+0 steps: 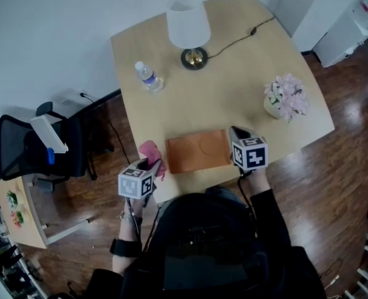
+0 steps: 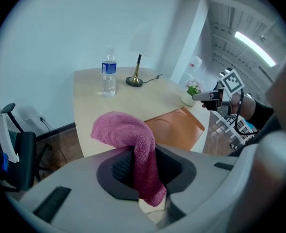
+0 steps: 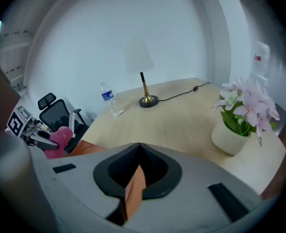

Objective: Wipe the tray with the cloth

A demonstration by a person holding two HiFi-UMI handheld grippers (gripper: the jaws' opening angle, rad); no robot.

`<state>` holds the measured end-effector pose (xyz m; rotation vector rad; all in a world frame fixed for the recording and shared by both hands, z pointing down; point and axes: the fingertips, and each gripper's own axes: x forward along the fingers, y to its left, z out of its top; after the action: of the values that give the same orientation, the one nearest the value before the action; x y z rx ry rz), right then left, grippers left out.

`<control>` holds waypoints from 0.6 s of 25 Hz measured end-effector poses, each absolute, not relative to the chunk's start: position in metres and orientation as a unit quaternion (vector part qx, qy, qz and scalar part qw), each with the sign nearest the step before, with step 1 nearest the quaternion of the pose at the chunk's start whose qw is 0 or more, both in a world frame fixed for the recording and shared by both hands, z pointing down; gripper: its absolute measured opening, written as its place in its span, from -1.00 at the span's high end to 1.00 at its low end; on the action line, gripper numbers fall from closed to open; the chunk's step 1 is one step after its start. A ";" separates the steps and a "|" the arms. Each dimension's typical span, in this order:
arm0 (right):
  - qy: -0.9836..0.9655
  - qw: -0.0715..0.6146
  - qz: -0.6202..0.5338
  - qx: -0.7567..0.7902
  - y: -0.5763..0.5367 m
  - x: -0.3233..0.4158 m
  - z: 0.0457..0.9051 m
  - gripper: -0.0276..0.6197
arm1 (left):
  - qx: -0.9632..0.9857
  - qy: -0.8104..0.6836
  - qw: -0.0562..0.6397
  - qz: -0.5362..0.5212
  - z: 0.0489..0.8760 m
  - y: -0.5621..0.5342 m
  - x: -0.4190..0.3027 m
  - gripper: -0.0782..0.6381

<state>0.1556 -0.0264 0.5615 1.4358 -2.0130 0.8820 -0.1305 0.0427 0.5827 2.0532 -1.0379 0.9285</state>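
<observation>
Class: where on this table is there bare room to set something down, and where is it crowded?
Bare: the middle of the table, bordered by bottle, lamp, flowers and tray; also the left strip between bottle and cloth. Crowded: the near edge, with tray, cloth, left gripper and right gripper.
</observation>
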 end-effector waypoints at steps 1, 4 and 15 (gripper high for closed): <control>-0.743 0.256 0.322 0.529 -0.018 0.157 0.558 0.89 | 0.784 -0.397 0.324 0.349 0.575 0.051 -0.129 0.54; -0.748 0.260 0.313 0.524 0.008 0.158 0.551 0.89 | 0.782 -0.406 0.328 0.341 0.559 0.077 -0.125 0.54; -0.746 0.271 0.318 0.518 0.073 0.149 0.554 0.89 | 0.754 -0.415 0.365 0.356 0.589 0.149 -0.144 0.54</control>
<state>0.1486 0.0732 0.5544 1.3960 -2.0098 0.8555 -0.1435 0.1492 0.5895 1.9384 -1.0685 0.9152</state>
